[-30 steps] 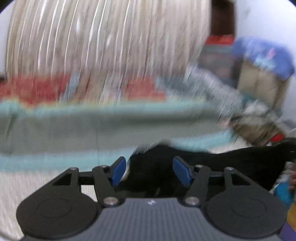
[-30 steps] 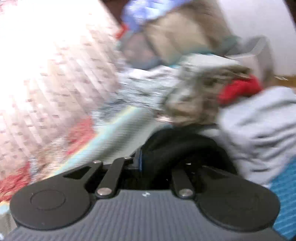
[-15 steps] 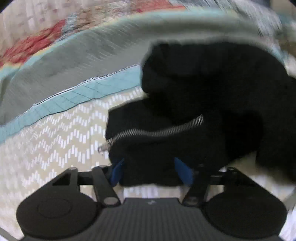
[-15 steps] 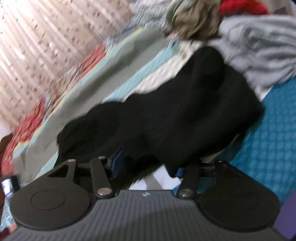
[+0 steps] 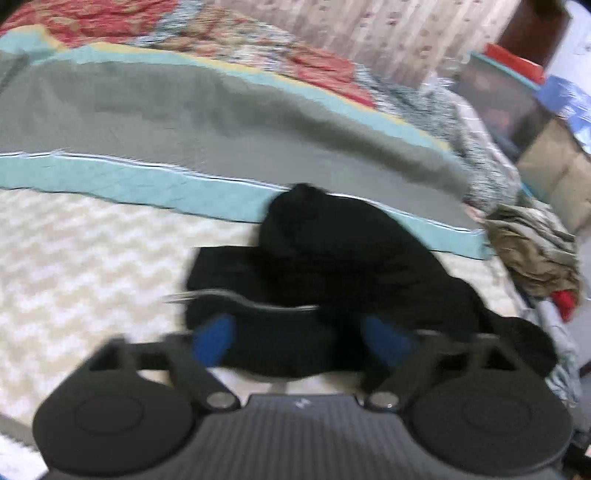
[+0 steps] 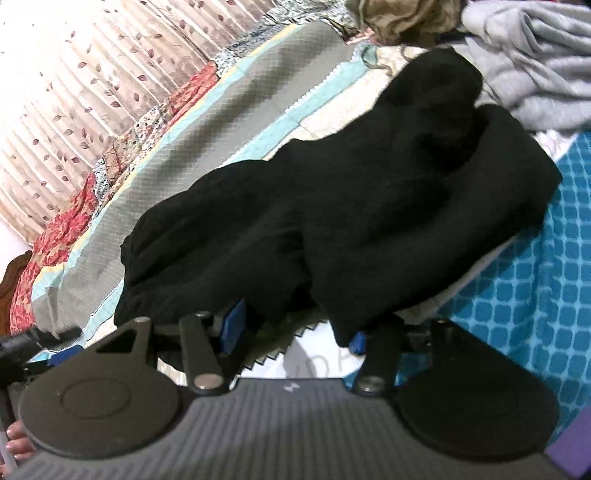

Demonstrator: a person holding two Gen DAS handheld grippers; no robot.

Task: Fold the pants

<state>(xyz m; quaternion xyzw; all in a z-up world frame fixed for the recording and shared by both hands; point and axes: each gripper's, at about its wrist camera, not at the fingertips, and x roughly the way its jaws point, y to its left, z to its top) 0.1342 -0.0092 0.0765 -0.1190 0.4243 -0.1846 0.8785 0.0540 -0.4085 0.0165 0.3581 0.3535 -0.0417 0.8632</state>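
Observation:
Black pants [image 5: 332, 266] lie bunched on the bed, with a silver zipper [image 5: 258, 301] near the front edge. My left gripper [image 5: 301, 338] is open, its blue pads [image 5: 212, 338] on either side of the nearest fold. In the right wrist view the pants [image 6: 351, 206] stretch from the lower left to the upper right. My right gripper [image 6: 295, 332] is open, with the pants' near edge lying over and between its blue pads [image 6: 232, 328].
The bed has a cream chevron cover [image 5: 74, 258], a grey and teal quilt [image 5: 221, 122] and a red patterned quilt [image 5: 92, 14]. Olive clothes [image 5: 532, 251] and grey clothes [image 6: 535, 55] are piled at the right. A blue dotted cloth [image 6: 535, 277] lies right of the pants. Curtains [image 6: 92, 74] hang behind.
Both grippers came down from a raised position to the bed. The right gripper, which was shut on the pants, has opened, and the pants now lie on the bed.

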